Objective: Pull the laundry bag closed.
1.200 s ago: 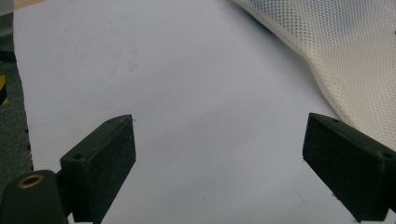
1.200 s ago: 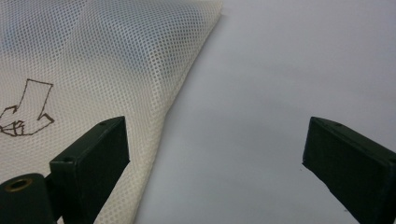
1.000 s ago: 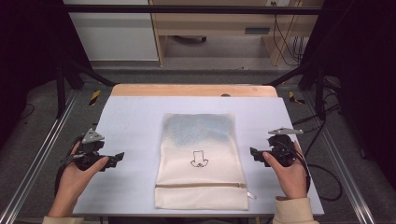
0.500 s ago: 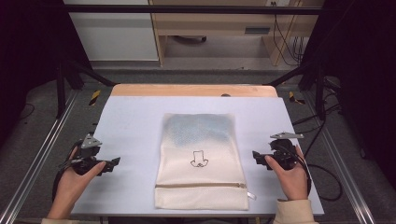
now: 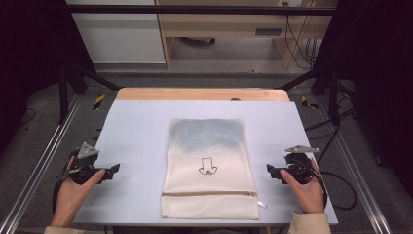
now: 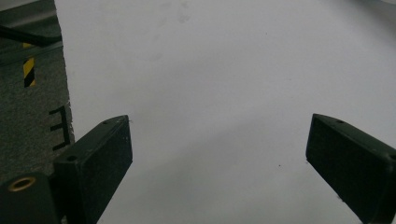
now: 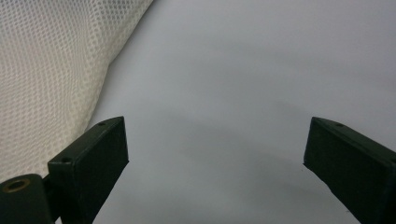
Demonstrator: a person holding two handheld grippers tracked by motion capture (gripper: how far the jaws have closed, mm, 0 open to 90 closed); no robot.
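Grey floor (image 5: pixel 44 126), wooden furniture (image 5: pixel 219 29) behind table (image 5: pixel 141 122).

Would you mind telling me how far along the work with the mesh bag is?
The mesh bag lies flat in the middle of the table, its zipper closed, something bluish inside. Nothing is in hand: the left tongs and right tongs are open, apart from the bag on either side. Any handling of the bag looks yet to come.

Cream mesh bag (image 5: pixel 209 175), black arrow print
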